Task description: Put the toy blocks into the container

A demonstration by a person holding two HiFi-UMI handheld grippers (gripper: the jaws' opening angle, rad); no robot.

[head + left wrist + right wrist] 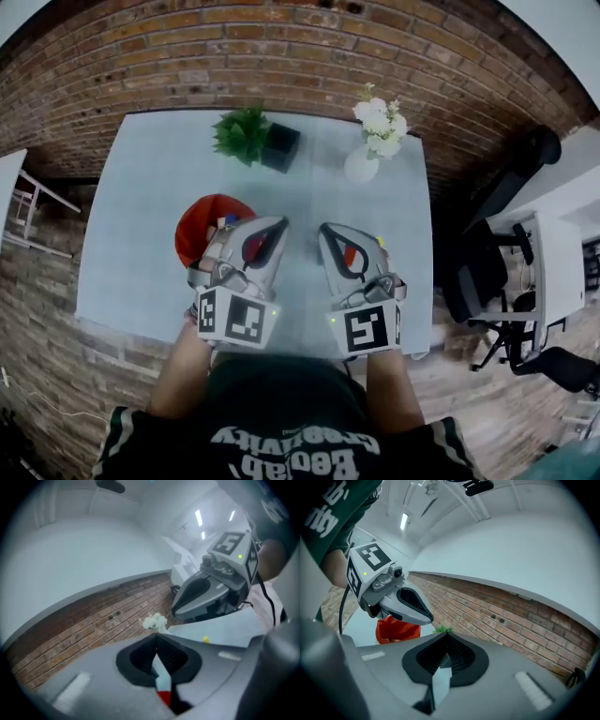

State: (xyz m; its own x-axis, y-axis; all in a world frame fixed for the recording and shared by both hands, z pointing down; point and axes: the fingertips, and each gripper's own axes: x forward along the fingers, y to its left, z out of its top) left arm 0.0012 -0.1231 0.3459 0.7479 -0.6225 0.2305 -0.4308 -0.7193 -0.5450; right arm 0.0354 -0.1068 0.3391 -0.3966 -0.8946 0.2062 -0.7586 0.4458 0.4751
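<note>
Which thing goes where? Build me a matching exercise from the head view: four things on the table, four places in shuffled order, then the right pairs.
Things
1. red container
2. green plant
3. vase of white flowers
4. yellow block

Places
A. far side of the table, right of the black pot
B. close by the right gripper, at its right side
C. left part of the table, partly hidden by the left gripper
D. in the black pot at the far side

Pairs: 1-C, 2-D, 3-A, 4-B
</note>
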